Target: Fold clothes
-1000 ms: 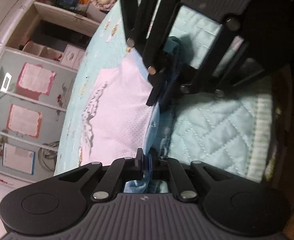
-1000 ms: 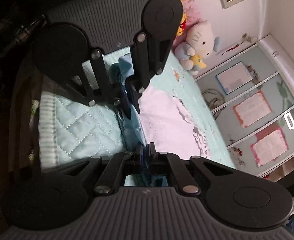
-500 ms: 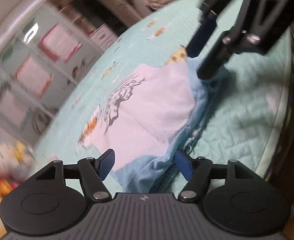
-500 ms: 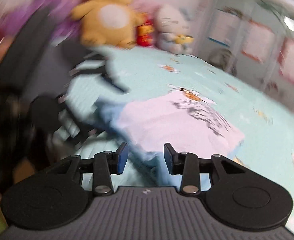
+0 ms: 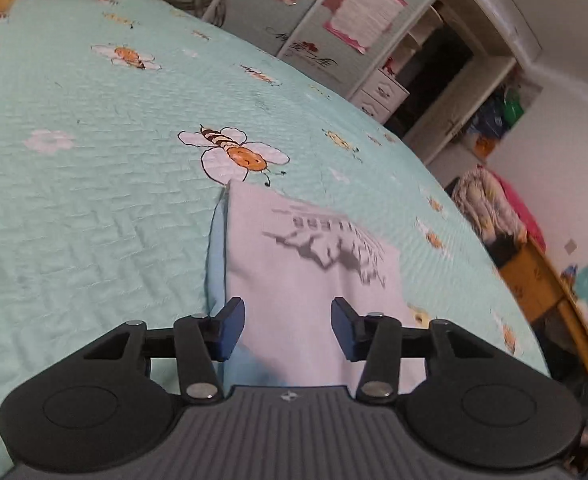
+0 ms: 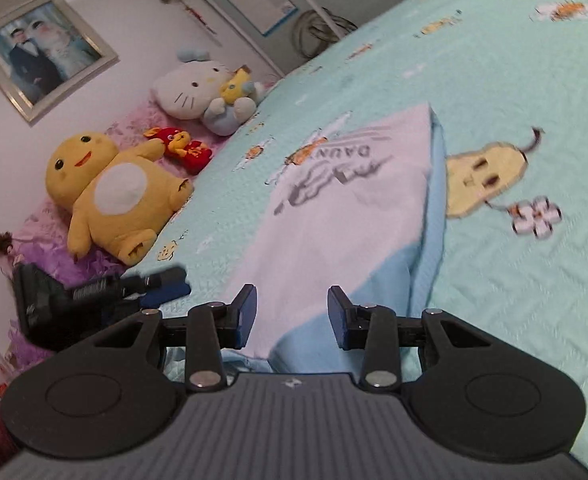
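a folded white shirt [image 5: 306, 264] with a grey printed graphic and pale blue edging is laid flat on the quilted mint bedspread [image 5: 73, 208], stitched in blocks and dotted with bee motifs. the left gripper [image 5: 287, 328] is held with jaws wide apart and nothing gripped, the shirt lying just ahead of and beneath them. the right gripper [image 6: 291, 316] is likewise spread and empty above the shirt's near edge. only in the right wrist view are plush toys [image 6: 113, 196] and the other gripper seen, left of the jaws.
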Demonstrator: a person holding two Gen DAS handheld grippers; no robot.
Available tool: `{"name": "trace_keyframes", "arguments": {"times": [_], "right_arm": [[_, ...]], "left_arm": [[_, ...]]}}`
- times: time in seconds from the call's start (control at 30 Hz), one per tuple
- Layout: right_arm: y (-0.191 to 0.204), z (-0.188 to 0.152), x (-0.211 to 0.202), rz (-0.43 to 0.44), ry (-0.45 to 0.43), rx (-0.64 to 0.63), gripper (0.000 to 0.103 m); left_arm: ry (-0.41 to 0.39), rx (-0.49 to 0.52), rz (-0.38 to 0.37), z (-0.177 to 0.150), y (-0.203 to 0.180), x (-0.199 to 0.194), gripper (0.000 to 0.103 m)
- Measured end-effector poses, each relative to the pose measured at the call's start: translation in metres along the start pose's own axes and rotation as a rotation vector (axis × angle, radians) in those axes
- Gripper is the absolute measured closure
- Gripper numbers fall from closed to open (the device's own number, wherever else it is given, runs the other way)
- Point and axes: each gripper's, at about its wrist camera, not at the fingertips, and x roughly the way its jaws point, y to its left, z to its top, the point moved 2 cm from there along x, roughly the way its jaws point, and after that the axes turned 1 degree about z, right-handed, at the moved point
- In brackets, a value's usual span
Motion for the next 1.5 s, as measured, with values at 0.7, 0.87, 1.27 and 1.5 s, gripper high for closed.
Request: {"name": "trace_keyframes", "arguments": {"times": [0.7,0.87,1.27,1.5], "right_arm": [[-0.083,0.063,0.045,-0.036,-0.121,0.403,0.062],[-0.075,0.066,0.057,-0.040,-0.098,0.378,0.062],[-0.078,0.062,0.067,-0.029,-0.070,0.426,0.087],[-0.077,0.054,0.060,-0.081,-0.074,0.393,0.103]], "left_arm": [[0.070,-0.307,-0.063,0.007,0.046,0.044,0.056],[0.076,-0.351,-0.077,0.007,0.055,0.048,0.056],[0.101,-0.403,-0.068,0.006,0.062,0.053,0.103],[0.073,-0.329,0.000,0.009,0.061,0.039,0.103]]}}
